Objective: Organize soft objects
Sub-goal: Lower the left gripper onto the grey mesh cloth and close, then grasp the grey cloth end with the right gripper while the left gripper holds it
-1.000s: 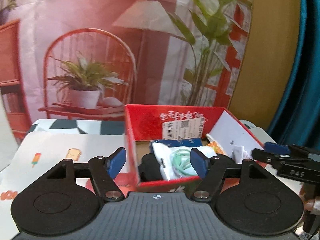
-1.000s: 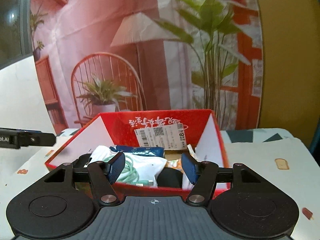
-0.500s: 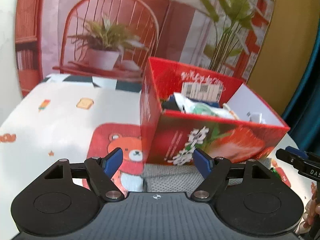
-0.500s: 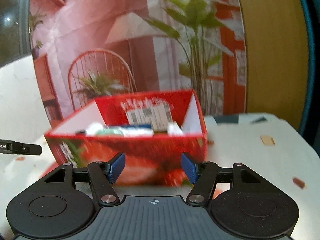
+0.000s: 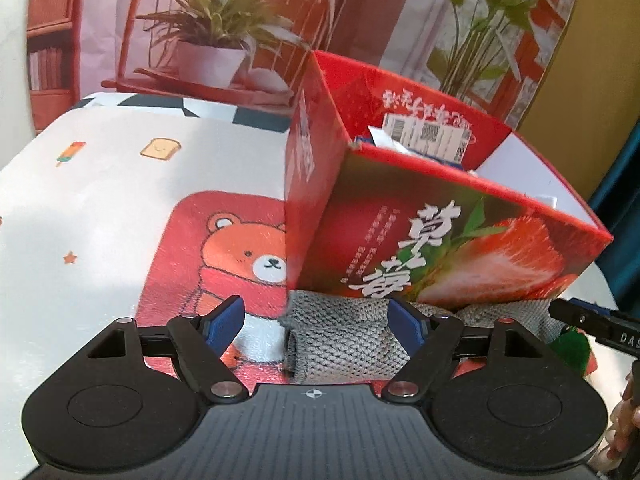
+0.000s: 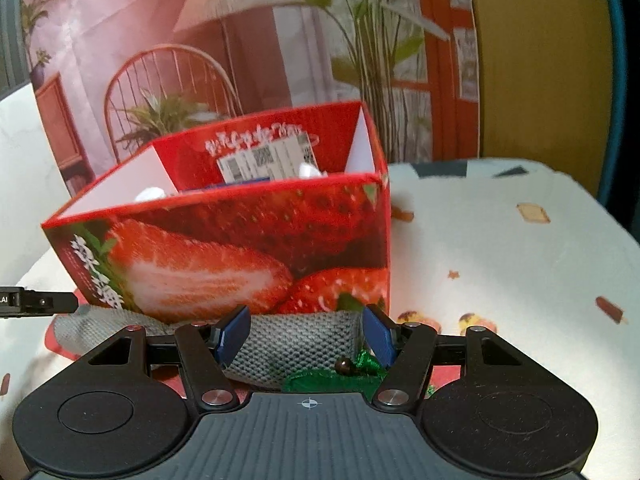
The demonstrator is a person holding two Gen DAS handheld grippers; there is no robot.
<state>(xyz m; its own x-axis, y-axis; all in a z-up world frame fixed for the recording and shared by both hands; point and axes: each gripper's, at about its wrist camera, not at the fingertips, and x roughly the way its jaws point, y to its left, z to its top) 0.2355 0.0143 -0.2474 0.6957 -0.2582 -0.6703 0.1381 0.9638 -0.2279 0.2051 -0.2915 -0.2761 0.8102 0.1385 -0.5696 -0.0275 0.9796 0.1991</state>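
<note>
I have the left hand-held gripper (image 5: 316, 322) spread wide and empty over one end of the grey knit cloth (image 5: 344, 344), and the right hand-held gripper (image 6: 306, 334) released astride its other end — a two-ended pickup, I judge, so the limp cloth won't sag. The cloth lies rumpled near the worktop's (image 5: 100, 184) front edge, touching the foot of the strawberry-printed box (image 5: 440, 248), with something green (image 6: 332, 378) at its right end — perhaps trim.

Grey knit cloth (image 5: 344, 340) before strawberry box (image 5: 440, 248)

Bright warm light, fisheye-bent edges, right view slightly blurred
</note>
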